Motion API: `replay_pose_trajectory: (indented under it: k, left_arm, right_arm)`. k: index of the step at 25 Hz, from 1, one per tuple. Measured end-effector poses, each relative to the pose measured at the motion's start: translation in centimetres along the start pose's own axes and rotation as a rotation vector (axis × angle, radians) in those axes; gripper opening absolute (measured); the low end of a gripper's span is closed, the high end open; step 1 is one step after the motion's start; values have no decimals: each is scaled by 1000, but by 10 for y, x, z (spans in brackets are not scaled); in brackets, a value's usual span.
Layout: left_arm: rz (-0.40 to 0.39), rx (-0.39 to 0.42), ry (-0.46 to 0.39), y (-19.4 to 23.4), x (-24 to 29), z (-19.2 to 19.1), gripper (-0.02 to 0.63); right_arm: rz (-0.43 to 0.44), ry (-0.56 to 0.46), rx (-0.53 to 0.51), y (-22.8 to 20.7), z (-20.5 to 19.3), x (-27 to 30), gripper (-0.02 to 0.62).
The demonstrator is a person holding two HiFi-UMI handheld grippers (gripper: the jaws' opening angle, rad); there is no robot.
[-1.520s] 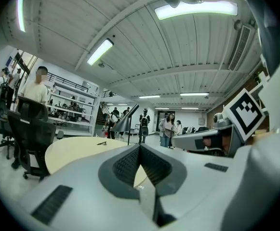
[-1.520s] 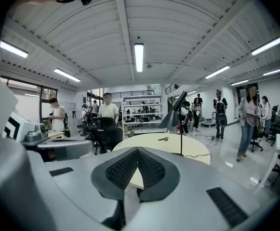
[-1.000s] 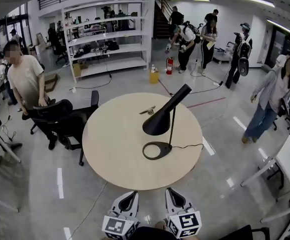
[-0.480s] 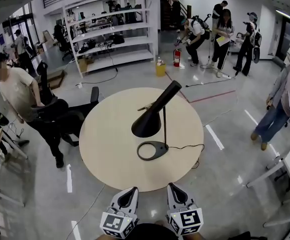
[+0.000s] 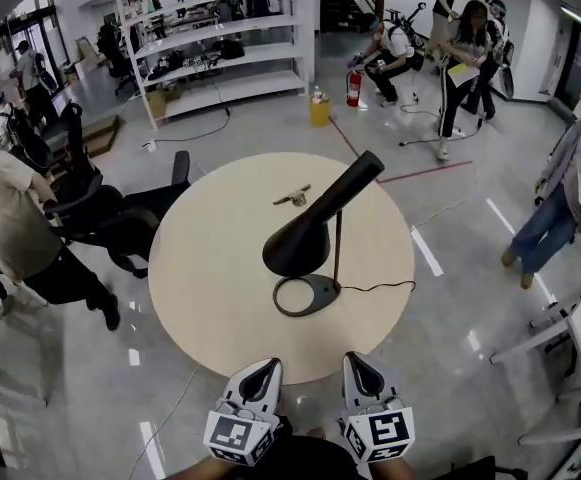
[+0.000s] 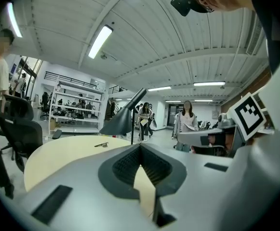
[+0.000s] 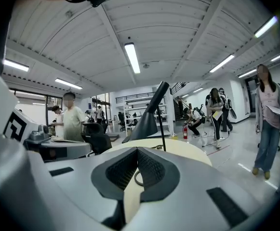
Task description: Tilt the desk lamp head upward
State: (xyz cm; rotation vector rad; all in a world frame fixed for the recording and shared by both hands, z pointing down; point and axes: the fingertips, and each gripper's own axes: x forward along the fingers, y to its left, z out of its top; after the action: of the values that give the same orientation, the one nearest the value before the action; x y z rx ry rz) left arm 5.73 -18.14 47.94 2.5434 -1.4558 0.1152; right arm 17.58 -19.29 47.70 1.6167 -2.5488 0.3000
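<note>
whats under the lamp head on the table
Bare tabletop and the lamp's ring base show below the lamp head. From above, the head covers the patch right beneath it.

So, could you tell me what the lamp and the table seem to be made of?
Lamp: looks like metal painted matte black; thin rigid stem, smooth cone shade with only a dull sheen. Could be plastic.
Table: pale wood or wood-look laminate, satin; even light beige top, no grain visible.
</note>
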Motion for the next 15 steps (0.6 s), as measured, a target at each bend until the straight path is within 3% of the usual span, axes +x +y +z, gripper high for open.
replay_pose_trajectory:
  k: [7,15]
  left_arm:
    - [-87,-28,-7,62,51,17,46]
    - [-162,-86,10,132,84,35,48]
  right_arm:
    - [-68,0,-51,-1,29,69,15]
    - [-120,-55,-118,8,95,130,15]
